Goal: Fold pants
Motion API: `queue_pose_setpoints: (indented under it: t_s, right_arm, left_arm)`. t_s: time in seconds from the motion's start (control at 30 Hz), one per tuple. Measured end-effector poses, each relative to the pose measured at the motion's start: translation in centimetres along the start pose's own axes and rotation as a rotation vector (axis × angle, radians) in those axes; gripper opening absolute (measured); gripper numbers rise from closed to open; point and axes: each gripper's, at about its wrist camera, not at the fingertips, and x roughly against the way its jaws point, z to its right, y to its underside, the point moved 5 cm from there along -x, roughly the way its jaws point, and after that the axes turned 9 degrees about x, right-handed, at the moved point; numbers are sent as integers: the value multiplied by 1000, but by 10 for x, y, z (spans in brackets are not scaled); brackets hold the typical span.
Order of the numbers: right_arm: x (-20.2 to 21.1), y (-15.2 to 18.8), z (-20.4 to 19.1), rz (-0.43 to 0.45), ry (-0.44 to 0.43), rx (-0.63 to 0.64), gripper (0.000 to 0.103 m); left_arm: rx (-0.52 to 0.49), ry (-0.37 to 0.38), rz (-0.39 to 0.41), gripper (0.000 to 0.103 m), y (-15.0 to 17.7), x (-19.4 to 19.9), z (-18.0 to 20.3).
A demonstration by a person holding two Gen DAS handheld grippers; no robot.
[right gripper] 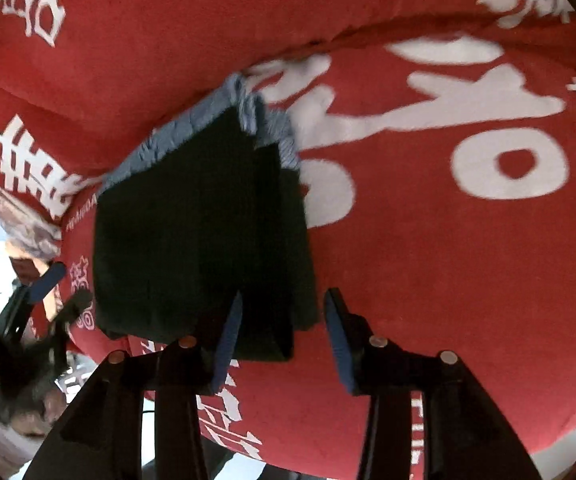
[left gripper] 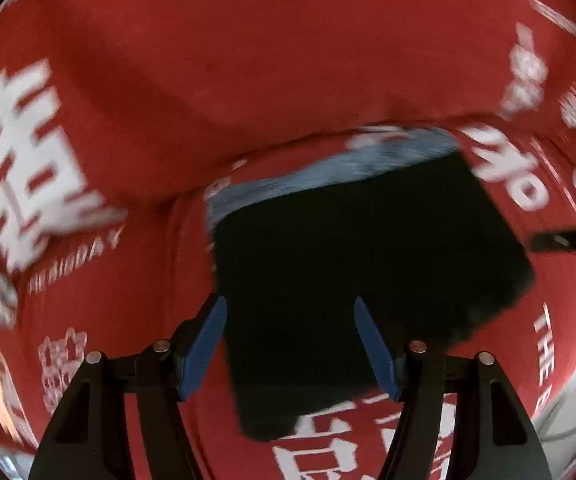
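**Folded pants lying on red cover, both grippers spread and empty**

Left wrist view. The left gripper [left gripper: 290, 344] stands with its two blue-padded fingers [left gripper: 203, 350] wide apart and nothing between them. It hangs over the near edge of the pants [left gripper: 352, 272], a dark, roughly square folded bundle lying flat. Whether the pads touch the fabric cannot be told. Along the far edge of the bundle runs a grey-blue band [left gripper: 328, 168], blurred in this view. The bundle rests on a red cover [left gripper: 247, 60] printed with large white characters [left gripper: 19, 160]; behind the pants the cover rises in a padded fold. At the right edge a dark, thin object [left gripper: 568, 240] reaches into view, too blurred to identify.

Right wrist view. At the far left the left gripper [right gripper: 53, 288] appears, small and blurred, beside the left edge of the pants [right gripper: 183, 232]. The pants show here as stacked layers, with a narrower layer lying along the right side and the grey-blue band [right gripper: 191, 120] around the far corner. The right gripper [right gripper: 283, 340] is spread wide and holds nothing; its left finger [right gripper: 227, 344] lies over the near right corner of the bundle, and its right finger is over bare red cover [right gripper: 468, 280], apart from the pants. Large white characters [right gripper: 448, 120] lie to the right of the bundle.
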Motion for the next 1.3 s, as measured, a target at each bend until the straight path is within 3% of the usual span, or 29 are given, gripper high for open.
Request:
queue_pose_setpoints:
  t_s: [0.03, 0.07, 0.1, 0.2, 0.3, 0.37, 0.6, 0.7, 0.93, 1.03, 1.13, 1.3]
  right_arm:
    - [6, -1, -3, 22, -3, 1, 41]
    - [10, -2, -8, 37, -10, 8, 26]
    - [12, -3, -13, 49, -14, 18, 23]
    - [11, -7, -34, 77, -28, 71, 23]
    - [-10, -7, -49, 29, -17, 103, 23]
    - [-27, -3, -52, -16, 7, 112, 23]
    - [-45, 7, -48, -34, 58, 144, 22]
    - [-43, 10, -49, -45, 74, 163, 23]
    - [-45, 8, -49, -56, 84, 160, 23]
    - [-47, 7, -51, -53, 85, 156, 23]
    - [-46, 8, -50, -53, 85, 153, 23]
    - [-46, 8, -51, -60, 91, 161, 23]
  left_arm:
    - [33, 3, -13, 68, 5, -4, -14]
    - [61, -2, -26, 68, 6, -8, -22]
    - [74, -13, -34, 68, 6, -11, -26]
    - [78, -38, -114, 68, 22, -31, -36]
    - [104, -22, -230, 73, 43, -63, -39]
    - [139, -38, -201, 83, 47, -65, -45]
    - [188, 14, -240, 83, 49, -66, -54]
    - [215, -7, -235, 83, 40, -63, -61]
    - [315, -29, -155, 83, -7, -65, -94]
    - [377, 5, -154, 83, -29, -79, -101]
    - [324, -32, -210, 83, -28, -100, -94]
    - [256, -64, -205, 84, -22, -98, -86]
